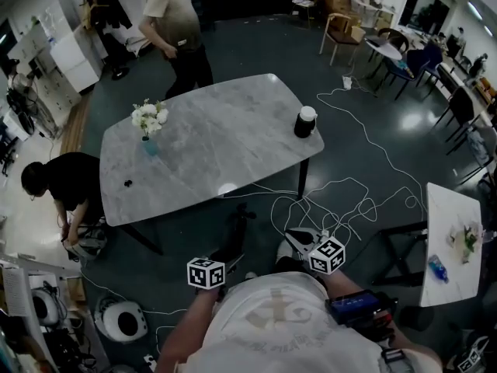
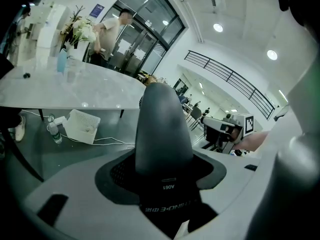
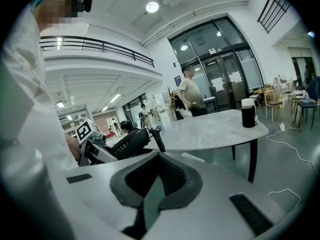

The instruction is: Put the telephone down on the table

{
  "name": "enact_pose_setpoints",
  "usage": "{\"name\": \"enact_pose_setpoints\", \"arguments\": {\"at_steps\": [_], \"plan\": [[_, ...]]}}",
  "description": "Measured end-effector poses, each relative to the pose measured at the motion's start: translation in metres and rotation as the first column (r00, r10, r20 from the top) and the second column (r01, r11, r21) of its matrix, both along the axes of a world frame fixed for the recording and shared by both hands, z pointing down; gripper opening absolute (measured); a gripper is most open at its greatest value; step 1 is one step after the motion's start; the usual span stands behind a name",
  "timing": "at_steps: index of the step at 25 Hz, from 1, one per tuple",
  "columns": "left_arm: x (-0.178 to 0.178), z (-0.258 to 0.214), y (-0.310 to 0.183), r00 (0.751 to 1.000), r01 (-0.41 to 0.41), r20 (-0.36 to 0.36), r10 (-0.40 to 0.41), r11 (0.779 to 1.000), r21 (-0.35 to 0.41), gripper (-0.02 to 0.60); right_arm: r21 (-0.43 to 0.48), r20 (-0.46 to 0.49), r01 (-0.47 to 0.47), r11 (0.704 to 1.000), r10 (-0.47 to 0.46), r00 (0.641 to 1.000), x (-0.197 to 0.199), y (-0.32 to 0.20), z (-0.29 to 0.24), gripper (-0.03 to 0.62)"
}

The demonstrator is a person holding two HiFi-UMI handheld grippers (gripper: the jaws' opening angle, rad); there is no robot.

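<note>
Holding telephone point(image 2: 162, 129) short of table's point(image 1: 233, 130) near edge.
Left hand-held gripper point(image 2: 161, 169) clamped on it; right hand-held gripper point(image 3: 155, 184) narrowly apart, empty; vase point(image 1: 149, 144) holds flowers point(image 1: 149, 117).

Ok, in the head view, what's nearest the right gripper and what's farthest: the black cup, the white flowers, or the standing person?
From the right gripper:
1. black cup, at the right edge of the table.
2. white flowers, at the table's left side.
3. standing person, beyond the table's far side.
</note>
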State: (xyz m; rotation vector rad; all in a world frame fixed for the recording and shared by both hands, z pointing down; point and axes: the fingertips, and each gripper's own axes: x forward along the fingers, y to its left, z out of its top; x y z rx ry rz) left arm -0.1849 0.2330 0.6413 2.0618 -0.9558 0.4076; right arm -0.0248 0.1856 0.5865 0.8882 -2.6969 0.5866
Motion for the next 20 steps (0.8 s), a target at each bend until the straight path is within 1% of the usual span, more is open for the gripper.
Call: {"name": "enact_pose_setpoints", "arguments": {"at_steps": [5, 10, 14, 20], "plan": [[-0.006, 0.005, -0.006, 1.000, 0.019, 0.004, -0.019, 1.000, -0.016, 0.279, -0.015, 0.010, 0.015, 1.000, -0.015, 1.000, -0.009, -0.014, 0.006, 0.015], [0.001, 0.009, -0.024, 0.999, 0.033, 0.000, -0.033, 0.999, -0.031, 0.279, -0.029, 0.016, 0.036, 0.999, -0.035, 0.999, -0.005, -0.037, 0.011, 0.015], [0.010, 0.007, -0.048, 0.999, 0.048, -0.012, -0.048, 0.998, -0.034, 0.279, -0.030, 0.014, 0.035, 0.999, -0.035, 0.999, 0.005, -0.064, 0.008, 0.015], [0.028, 0.005, -0.090, 0.999, 0.050, -0.016, -0.050, 0.998, -0.033, 0.279, -0.036, 0.006, 0.044, 0.998, -0.044, 0.999, 0.020, -0.103, 0.008, 0.015]]}}
